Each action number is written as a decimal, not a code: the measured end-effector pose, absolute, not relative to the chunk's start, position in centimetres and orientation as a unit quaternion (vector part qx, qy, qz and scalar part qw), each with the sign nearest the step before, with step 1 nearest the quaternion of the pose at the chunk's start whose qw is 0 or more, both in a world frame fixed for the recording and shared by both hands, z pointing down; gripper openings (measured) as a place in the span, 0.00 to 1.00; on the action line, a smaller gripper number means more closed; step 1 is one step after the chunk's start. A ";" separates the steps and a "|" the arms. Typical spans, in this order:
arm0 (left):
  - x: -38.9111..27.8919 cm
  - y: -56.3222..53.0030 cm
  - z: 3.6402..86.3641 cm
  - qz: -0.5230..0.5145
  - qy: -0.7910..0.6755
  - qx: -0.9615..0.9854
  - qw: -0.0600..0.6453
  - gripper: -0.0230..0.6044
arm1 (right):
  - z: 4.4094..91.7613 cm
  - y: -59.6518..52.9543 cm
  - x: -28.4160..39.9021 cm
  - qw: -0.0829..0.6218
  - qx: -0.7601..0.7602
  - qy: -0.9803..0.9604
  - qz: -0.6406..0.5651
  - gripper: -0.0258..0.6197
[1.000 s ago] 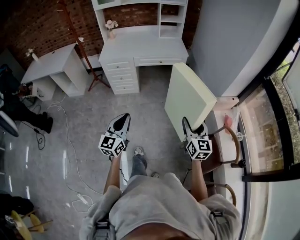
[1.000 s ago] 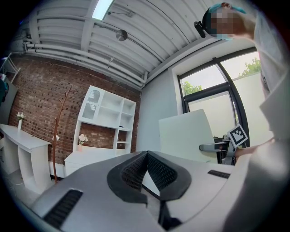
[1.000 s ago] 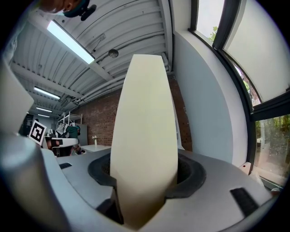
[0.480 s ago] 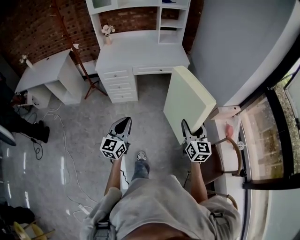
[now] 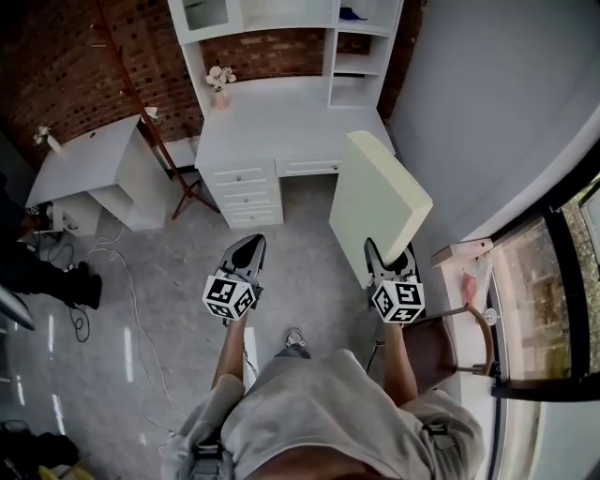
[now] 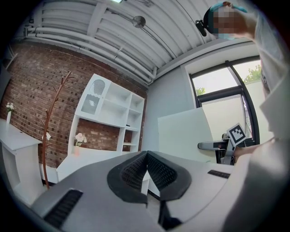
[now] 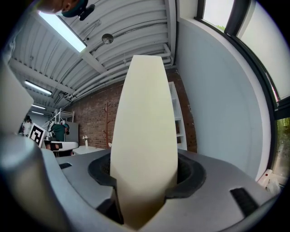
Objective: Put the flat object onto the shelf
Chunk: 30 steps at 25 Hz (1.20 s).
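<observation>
Right gripper with jaws clamped on the near edge of a thick cream foam slab, slab standing on edge at right, left gripper with jaws pressed together and empty, white desk hutch far ahead

Left tool: dark jaws sitting pressed together, nothing lying between them.
Ahead: white shelf unit standing over a white bench against a brick wall; flowers standing on the bench; branch-like coat stand rising at left.
Right side: pale board standing upright, right tool meeting its edge; window showing behind.
</observation>
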State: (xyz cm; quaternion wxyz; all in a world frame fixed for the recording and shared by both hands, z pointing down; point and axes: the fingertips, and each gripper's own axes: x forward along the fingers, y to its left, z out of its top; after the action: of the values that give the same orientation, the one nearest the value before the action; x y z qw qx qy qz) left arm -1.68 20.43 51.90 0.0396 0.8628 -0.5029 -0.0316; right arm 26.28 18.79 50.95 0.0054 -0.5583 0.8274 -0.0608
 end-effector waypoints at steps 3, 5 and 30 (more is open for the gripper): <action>-3.0 16.7 51.8 -0.033 -0.501 0.864 0.038 0.06 | 50.7 15.2 24.8 0.004 -0.559 0.828 -0.055 0.46; -3.8 14.6 51.6 -0.033 -0.501 0.864 0.035 0.06 | 50.7 13.0 24.0 0.005 -0.560 0.827 -0.054 0.46; -8.2 2.8 54.2 -0.023 -0.499 0.865 0.045 0.06 | 53.6 0.8 20.1 0.003 -0.568 0.820 -0.071 0.46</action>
State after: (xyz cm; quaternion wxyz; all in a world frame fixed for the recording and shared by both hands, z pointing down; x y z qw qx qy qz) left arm -8.22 2.83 54.18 0.0454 0.8650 -0.4993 -0.0226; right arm 20.06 0.79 53.56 0.0032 -0.5679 0.8200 -0.0711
